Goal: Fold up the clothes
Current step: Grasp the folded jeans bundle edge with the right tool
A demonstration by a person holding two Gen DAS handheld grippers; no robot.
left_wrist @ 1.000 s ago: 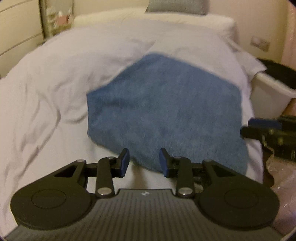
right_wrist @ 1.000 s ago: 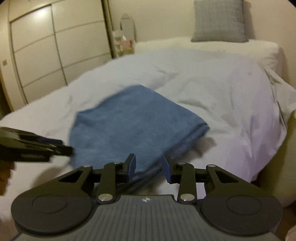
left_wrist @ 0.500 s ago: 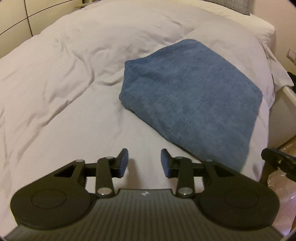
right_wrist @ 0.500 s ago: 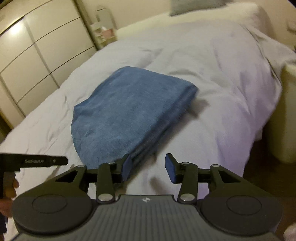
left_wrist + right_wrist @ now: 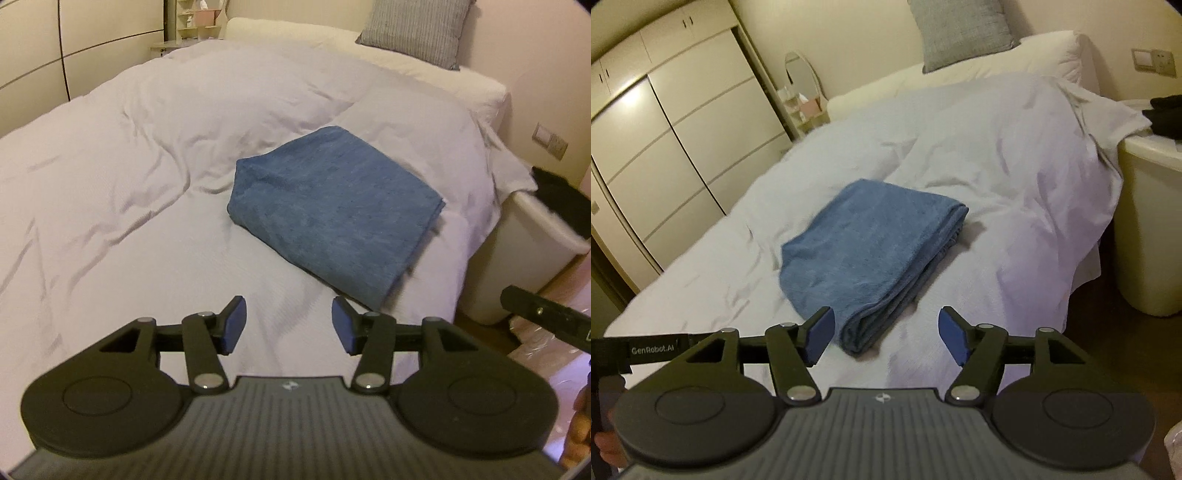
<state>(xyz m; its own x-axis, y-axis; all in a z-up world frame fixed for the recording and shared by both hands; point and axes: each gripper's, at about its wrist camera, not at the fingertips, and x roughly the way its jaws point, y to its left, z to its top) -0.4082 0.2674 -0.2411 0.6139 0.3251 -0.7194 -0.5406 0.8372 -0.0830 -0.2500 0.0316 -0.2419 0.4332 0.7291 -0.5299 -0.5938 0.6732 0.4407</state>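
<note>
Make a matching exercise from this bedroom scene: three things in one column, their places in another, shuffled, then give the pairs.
Things:
1. blue towel
2. grey cushion
3. black garment

Places:
A. at the head of the bed, against the wall
B. on top of the white bin beside the bed
C. folded, lying on the white duvet

Pairs: 1-C, 2-A, 3-B

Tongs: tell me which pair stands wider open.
The right tongs: their blue pads gape wider than the left tongs. Both are opening, nothing between them.
</note>
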